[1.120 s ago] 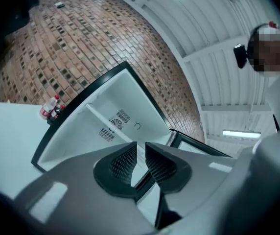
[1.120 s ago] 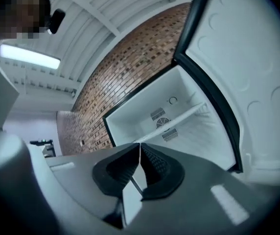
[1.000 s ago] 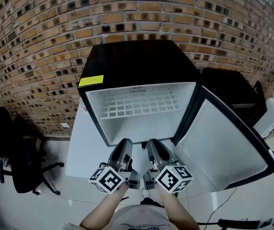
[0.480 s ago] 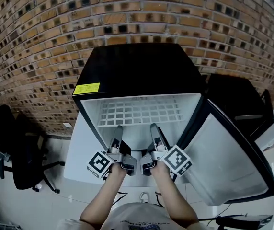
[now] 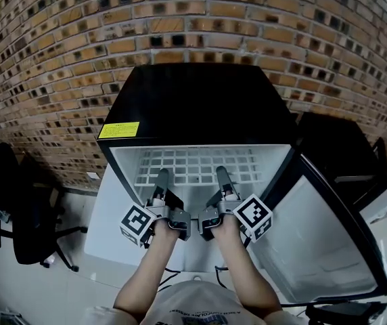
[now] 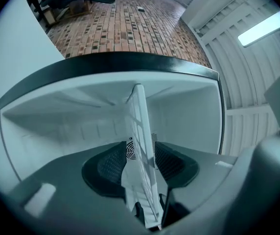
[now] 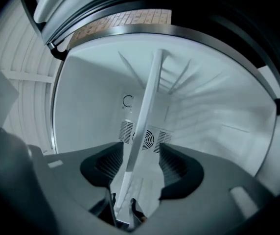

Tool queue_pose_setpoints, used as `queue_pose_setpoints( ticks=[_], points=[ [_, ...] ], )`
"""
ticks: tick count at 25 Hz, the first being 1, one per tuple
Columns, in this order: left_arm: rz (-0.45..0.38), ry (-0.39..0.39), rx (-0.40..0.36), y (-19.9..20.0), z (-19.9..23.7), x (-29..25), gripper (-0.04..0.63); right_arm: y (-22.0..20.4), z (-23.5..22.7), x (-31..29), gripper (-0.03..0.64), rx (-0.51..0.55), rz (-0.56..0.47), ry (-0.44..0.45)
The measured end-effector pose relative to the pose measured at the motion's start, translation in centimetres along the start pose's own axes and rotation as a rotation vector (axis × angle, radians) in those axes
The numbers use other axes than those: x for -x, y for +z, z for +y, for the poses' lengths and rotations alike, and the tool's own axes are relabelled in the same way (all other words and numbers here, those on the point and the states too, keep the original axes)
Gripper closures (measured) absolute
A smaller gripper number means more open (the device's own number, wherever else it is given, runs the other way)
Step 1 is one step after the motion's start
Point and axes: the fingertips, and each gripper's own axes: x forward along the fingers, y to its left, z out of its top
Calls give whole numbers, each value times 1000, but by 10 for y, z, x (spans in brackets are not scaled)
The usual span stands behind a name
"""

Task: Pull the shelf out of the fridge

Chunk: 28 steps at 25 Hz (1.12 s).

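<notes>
A small black fridge [image 5: 193, 100] stands with its door [image 5: 315, 242] swung out to the right. Inside lies a white wire shelf [image 5: 197, 162]. Both grippers reach into the cavity over the shelf's front part. In the left gripper view the shelf [image 6: 139, 131] runs edge-on between the jaws of my left gripper [image 5: 161, 179] [image 6: 141, 158], whose jaws are opening; the pads stand off it. My right gripper [image 5: 220, 176] [image 7: 140, 163] likewise straddles the shelf [image 7: 147, 116], jaws opening, pads not pressing on it.
A brick wall [image 5: 193, 19] stands behind the fridge. A yellow label [image 5: 118, 130] sits on the fridge's top left corner. A black office chair [image 5: 24, 222] stands at the left, a black cabinet [image 5: 335, 147] at the right. The fridge rests on a white base [image 5: 105, 222].
Both grippers moved forward from in front of the fridge into its cavity, and their jaws spread apart around the shelf's front edge.
</notes>
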Motion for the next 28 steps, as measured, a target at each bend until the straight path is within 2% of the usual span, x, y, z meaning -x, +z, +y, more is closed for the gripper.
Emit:
queue_pose_setpoints(
  ticks=[2, 4, 5, 7, 9, 12, 17, 28],
  points=[
    [-14, 13, -5, 1, 1, -4, 450, 2, -4, -4, 399, -18, -11, -17],
    [-33, 18, -19, 3, 0, -7, 508, 4, -6, -8, 416, -34, -22, -29],
    [-39, 23, -25, 4, -1, -8, 545, 5, -6, -10, 441, -48, -28, -30],
    [-50, 46, -24, 4, -1, -8, 556, 5, -3, -11, 493, -71, -37, -15],
    [-63, 67, -1, 4, 0, -7, 561, 5, 2, -13, 575, -87, -42, 1],
    [-66, 85, 47, 5, 1, -7, 570, 5, 4, -14, 581, -99, -37, 6],
    [-47, 108, 80, 3, 2, -6, 572, 6, 2, -12, 589, -130, -32, -22],
    [-44, 99, 82, 0, -3, 5, 574, 4, 6, -1, 589, -122, -38, -21]
  ],
)
